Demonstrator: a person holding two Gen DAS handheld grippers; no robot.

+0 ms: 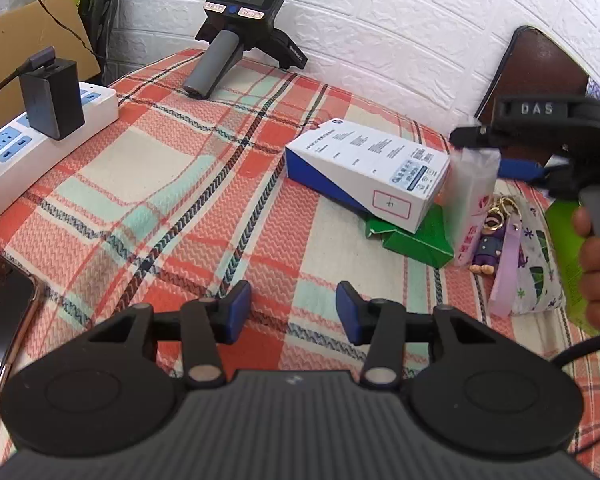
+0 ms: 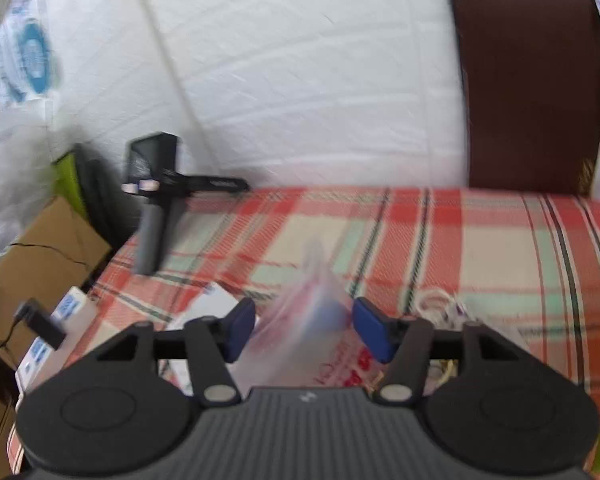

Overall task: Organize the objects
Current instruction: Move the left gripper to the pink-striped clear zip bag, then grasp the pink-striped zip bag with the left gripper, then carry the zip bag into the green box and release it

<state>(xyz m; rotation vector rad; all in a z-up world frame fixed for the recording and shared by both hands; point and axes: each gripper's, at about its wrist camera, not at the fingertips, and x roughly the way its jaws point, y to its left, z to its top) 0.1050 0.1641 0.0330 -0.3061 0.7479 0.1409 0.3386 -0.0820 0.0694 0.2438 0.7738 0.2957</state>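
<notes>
My left gripper [image 1: 294, 312] hovers open over the plaid tablecloth [image 1: 172, 200], nothing between its blue pads. Ahead lies a white and blue box [image 1: 364, 172] on a green carton [image 1: 416, 240]. Just right of it a translucent plastic bag [image 1: 474, 204] with red print stands upright. My right gripper [image 1: 480, 152], held by a hand [image 1: 596, 264], is at the bag's top. In the right wrist view the blurred bag [image 2: 304, 320] sits between the right gripper's [image 2: 304, 332] spread pads, which do not visibly press on it. A purple figurine keychain [image 1: 490, 244] and a leaf-print pouch [image 1: 536, 272] lie beside the bag.
A white power strip [image 1: 40, 136] with a dark charger [image 1: 52, 96] lines the left edge. A spare handheld gripper [image 1: 236, 20] rests at the back by the white wall. A phone [image 1: 0, 320] lies near left; a brown chair back [image 1: 540, 72] stands behind right.
</notes>
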